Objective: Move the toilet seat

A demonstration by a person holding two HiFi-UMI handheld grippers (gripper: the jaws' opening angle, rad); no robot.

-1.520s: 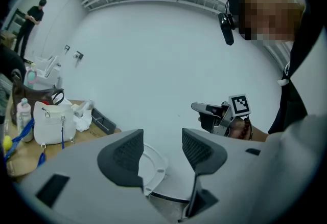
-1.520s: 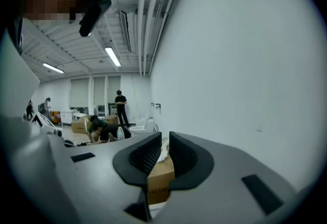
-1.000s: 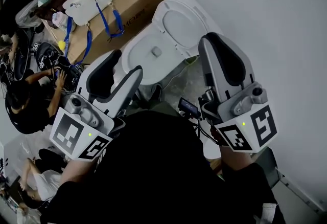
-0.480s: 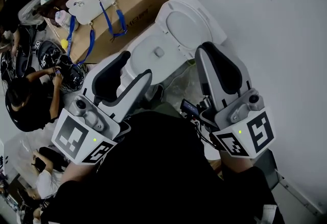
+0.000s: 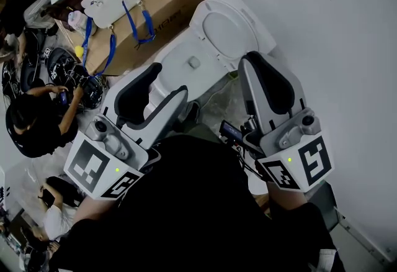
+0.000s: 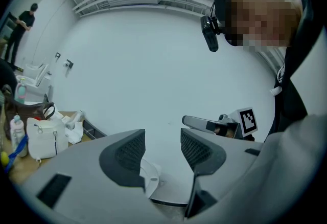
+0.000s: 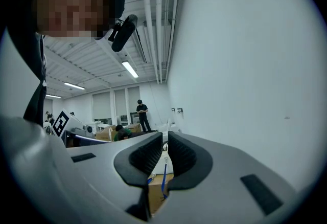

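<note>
Floor (image 5: 7, 151): pale grey, bare in a strip at the far left of the toilet
Toilet (image 5: 186, 69): white, stands on the floor against the wall; taken as the landmark
Plastic sheet (image 5: 223, 103): clear and crumpled, on the floor at the toilet's foot, on its near side
Cardboard box (image 5: 167, 0): brown, flat on the floor just beside the toilet, to its left
Dark gear (image 5: 62, 69): a black heap on the floor, left of the toilet, beyond the box's near corner
Person in black (image 5: 34, 131): low on the floor, well left of the toilet
Person in white (image 5: 53, 218): on the floor, farther down and left of the toilet
</note>
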